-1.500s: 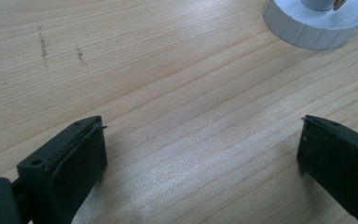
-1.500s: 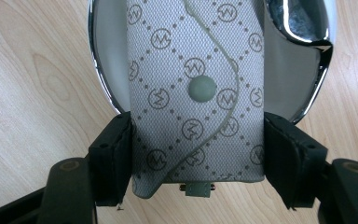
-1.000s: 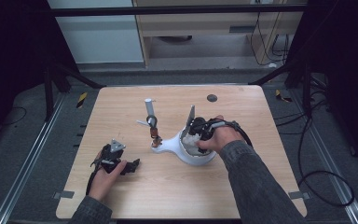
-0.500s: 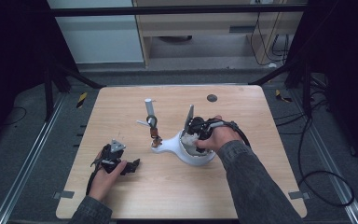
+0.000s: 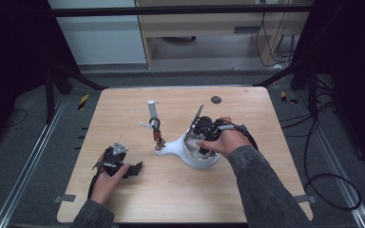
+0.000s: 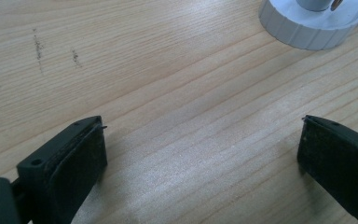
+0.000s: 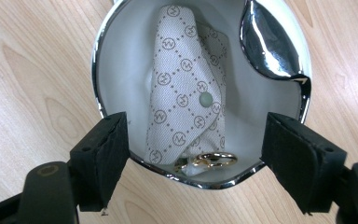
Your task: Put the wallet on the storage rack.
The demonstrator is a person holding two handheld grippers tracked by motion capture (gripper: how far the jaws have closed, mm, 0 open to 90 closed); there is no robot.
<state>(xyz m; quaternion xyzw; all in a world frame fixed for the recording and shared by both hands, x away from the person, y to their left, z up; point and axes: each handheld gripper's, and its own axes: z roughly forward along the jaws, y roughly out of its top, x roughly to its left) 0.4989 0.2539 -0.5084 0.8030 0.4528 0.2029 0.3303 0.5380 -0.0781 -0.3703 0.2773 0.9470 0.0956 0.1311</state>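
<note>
right claw (image 7: 196,154) just opening above pouch (image 7: 186,88) in bowl (image 7: 107,70).

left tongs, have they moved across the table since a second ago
No. In the high view the left tongs sit at the same spot near the table's front left edge, as far from the white bowl as before.

The little monogram pouch (image 7: 186,93), off-white with a pale green snap, lay tilted inside the white chrome-rimmed bowl (image 7: 116,65), its gold clasp (image 7: 209,160) at the bowl's 6 o'clock, probably touching the wall.
</note>
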